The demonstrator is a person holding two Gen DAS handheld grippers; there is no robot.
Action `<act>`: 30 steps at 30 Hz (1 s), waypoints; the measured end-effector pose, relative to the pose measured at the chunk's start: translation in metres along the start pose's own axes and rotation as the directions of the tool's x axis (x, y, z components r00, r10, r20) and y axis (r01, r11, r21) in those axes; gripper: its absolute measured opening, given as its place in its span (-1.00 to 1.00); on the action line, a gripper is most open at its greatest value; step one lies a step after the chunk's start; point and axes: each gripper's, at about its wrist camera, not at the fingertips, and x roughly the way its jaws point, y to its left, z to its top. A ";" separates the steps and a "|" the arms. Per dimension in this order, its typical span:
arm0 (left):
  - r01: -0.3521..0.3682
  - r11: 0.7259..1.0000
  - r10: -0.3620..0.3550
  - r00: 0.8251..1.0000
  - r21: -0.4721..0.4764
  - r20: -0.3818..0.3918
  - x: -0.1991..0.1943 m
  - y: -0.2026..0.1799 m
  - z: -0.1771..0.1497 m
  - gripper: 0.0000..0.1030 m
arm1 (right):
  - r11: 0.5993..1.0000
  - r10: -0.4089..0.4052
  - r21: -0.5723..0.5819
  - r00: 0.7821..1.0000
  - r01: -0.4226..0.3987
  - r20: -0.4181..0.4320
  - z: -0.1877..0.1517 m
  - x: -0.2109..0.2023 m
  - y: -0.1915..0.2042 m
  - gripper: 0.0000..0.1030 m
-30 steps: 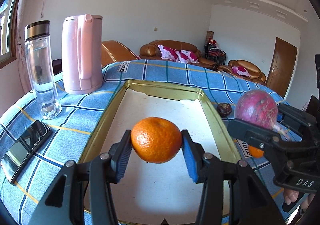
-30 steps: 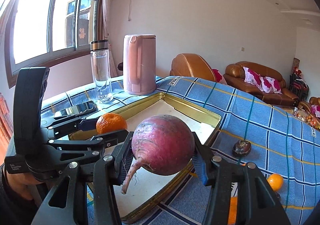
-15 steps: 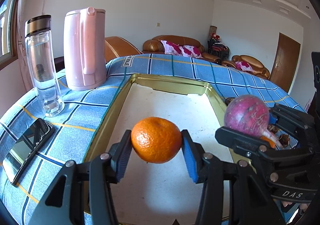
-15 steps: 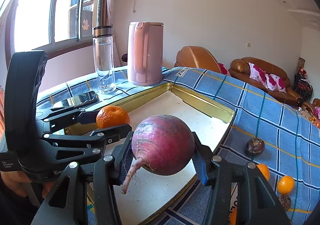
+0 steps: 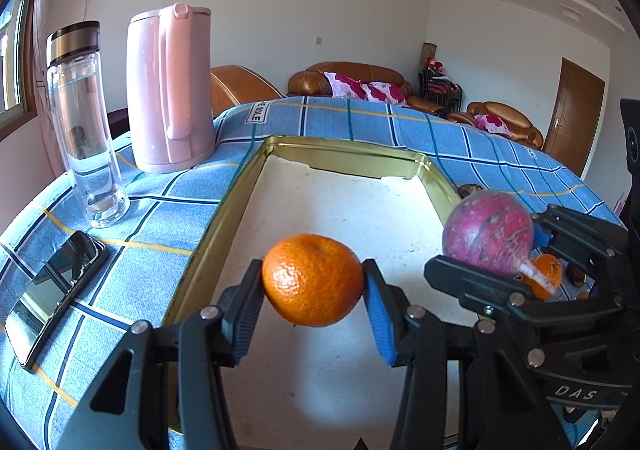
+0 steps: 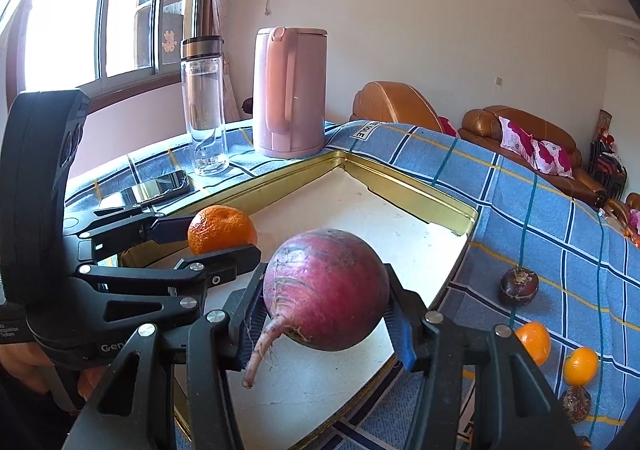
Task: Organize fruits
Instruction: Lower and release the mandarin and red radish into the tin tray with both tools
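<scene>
An orange mandarin (image 5: pixel 314 279) hangs above the white floor of a gold-rimmed tray (image 5: pixel 340 146), with my left gripper (image 5: pixel 314 292) shut on it. To its right, over the tray's right rim, my right gripper (image 6: pixel 326 300) is shut on a round purple-red radish (image 6: pixel 326 288) whose root tail points down. The radish (image 5: pixel 488 232) and right gripper (image 5: pixel 496 250) show at the right of the left wrist view. The mandarin (image 6: pixel 222 228) and left gripper (image 6: pixel 218 236) show at the left of the right wrist view, above the tray (image 6: pixel 420 194).
A pink kettle (image 5: pixel 170 90), a clear bottle (image 5: pixel 82 122) and a phone (image 5: pixel 52 286) sit left of the tray on the blue checked cloth. Right of the tray lie small mandarins (image 6: pixel 534 342) and dark round fruits (image 6: pixel 519 286). Sofas stand behind the table.
The right gripper with the radish has moved left, closer to the tray and the left gripper. The left gripper and its mandarin have hardly moved.
</scene>
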 end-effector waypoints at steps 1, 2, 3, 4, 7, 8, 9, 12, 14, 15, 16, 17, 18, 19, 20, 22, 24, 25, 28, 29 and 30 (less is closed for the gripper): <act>-0.002 1.000 0.002 1.000 0.001 -0.002 0.000 0.000 0.000 -0.03 | 1.000 0.000 -0.001 1.000 0.000 -0.002 0.000 0.001 0.000 0.06; -0.005 1.000 0.005 1.000 0.001 -0.002 0.000 0.001 0.000 -0.03 | 1.000 -0.001 -0.002 1.000 0.001 -0.003 0.000 0.002 0.001 0.06; -0.007 1.000 0.007 1.000 0.001 -0.003 0.001 0.001 0.000 -0.03 | 1.000 -0.001 -0.003 1.000 0.001 -0.004 -0.001 0.002 0.001 0.06; -0.011 1.000 0.011 1.000 0.003 -0.004 0.001 0.001 0.000 -0.03 | 1.000 0.000 -0.002 1.000 0.000 -0.005 -0.001 0.003 0.001 0.06; -0.016 1.000 0.016 1.000 0.004 -0.012 0.002 0.002 -0.001 -0.03 | 1.000 -0.001 -0.003 1.000 0.001 -0.007 -0.002 0.004 0.002 0.06; -0.016 1.000 0.017 1.000 0.004 -0.016 0.003 0.003 -0.001 -0.03 | 1.000 -0.001 -0.003 1.000 0.001 -0.010 -0.002 0.005 0.002 0.06; -0.019 1.000 0.019 1.000 0.005 -0.019 0.004 0.003 -0.001 -0.03 | 1.000 -0.001 -0.003 1.000 0.001 -0.012 -0.002 0.005 0.003 0.06; -0.027 1.000 0.027 0.999 0.012 -0.023 0.004 0.002 -0.001 -0.03 | 1.000 0.000 -0.004 1.000 0.000 -0.019 -0.003 0.007 0.003 0.06; -0.028 1.000 0.028 0.999 0.012 -0.023 0.004 0.002 -0.002 -0.03 | 1.000 0.000 -0.004 1.000 -0.001 -0.021 -0.003 0.007 0.003 0.06; -0.029 1.000 0.029 0.999 0.012 -0.024 0.004 0.002 -0.002 -0.03 | 1.000 0.000 -0.004 1.000 0.000 -0.022 -0.003 0.007 0.003 0.06; -0.031 0.999 0.031 0.999 0.013 -0.024 0.004 0.002 -0.002 -0.03 | 1.000 -0.001 -0.005 1.000 0.000 -0.022 -0.004 0.007 0.003 0.06; -0.032 0.999 0.033 0.999 0.014 -0.025 0.005 0.001 -0.001 -0.03 | 1.000 -0.001 -0.005 1.000 0.001 -0.022 -0.004 0.007 0.003 0.06; -0.035 0.999 0.035 0.999 0.015 -0.027 0.005 0.001 -0.001 -0.03 | 1.000 0.000 -0.004 1.000 0.000 -0.024 -0.004 0.008 0.003 0.06; -0.037 0.999 0.037 0.999 0.016 -0.028 0.005 0.001 -0.001 -0.03 | 1.000 0.000 -0.003 1.000 -0.001 -0.026 -0.004 0.008 0.003 0.06; -0.038 0.999 0.039 0.999 0.017 -0.029 0.005 0.001 -0.001 -0.03 | 1.000 0.001 -0.003 1.000 -0.001 -0.028 -0.004 0.009 0.003 0.06; -0.041 0.999 0.042 0.999 0.020 -0.031 0.006 0.001 -0.001 -0.03 | 1.000 -0.001 -0.004 1.000 0.001 -0.031 -0.003 0.009 0.003 0.06; -0.045 0.999 0.046 0.998 0.022 -0.033 0.007 0.001 -0.001 -0.03 | 1.000 -0.002 -0.004 0.999 0.001 -0.035 -0.003 0.010 0.003 0.06; -0.046 0.999 0.047 0.998 0.023 -0.034 0.007 0.000 -0.001 -0.03 | 1.000 -0.002 -0.003 0.999 0.001 -0.036 -0.003 0.010 0.003 0.06; -0.054 0.998 0.055 0.998 0.028 -0.038 0.007 0.000 -0.001 -0.03 | 1.000 -0.005 -0.007 0.999 0.005 -0.044 -0.003 0.012 0.003 0.06; -0.050 0.998 0.051 0.998 0.029 -0.038 0.007 -0.001 -0.001 -0.02 | 1.000 -0.010 -0.013 0.999 0.009 -0.049 -0.003 0.013 0.004 0.06; -0.049 0.998 0.050 0.998 0.031 -0.041 0.008 -0.001 -0.001 -0.02 | 1.000 -0.015 -0.020 0.998 0.014 -0.055 -0.003 0.014 0.005 0.06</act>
